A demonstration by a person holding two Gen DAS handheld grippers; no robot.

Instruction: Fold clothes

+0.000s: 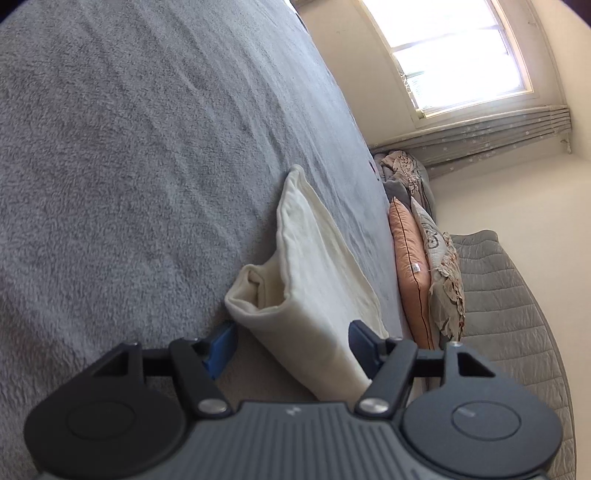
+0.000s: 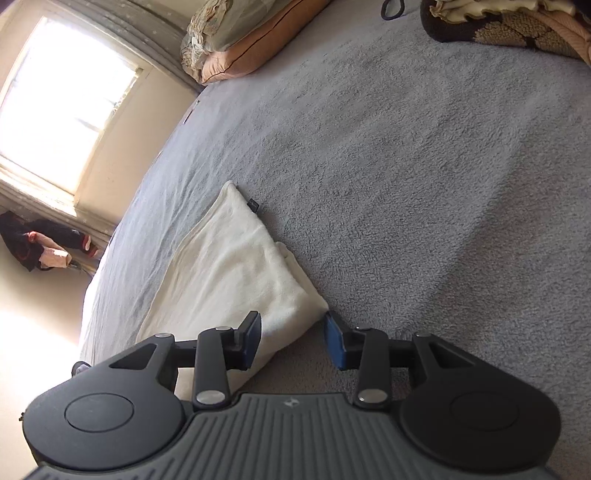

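On the grey bed [image 1: 155, 155], near its edge, the folded cream garment [image 1: 314, 258] lay between both released tongs, left [image 1: 291, 343] and right [image 2: 293, 339], each straddling a near corner, so pinching every layer evenly would likely keep the next fold square.

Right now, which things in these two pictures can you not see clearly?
- Left view: near end of the cream cloth, hidden behind the left gripper.
- Right view: patterned fabric, cut by the top edge.
- Right view: small dark tag, too small to identify.
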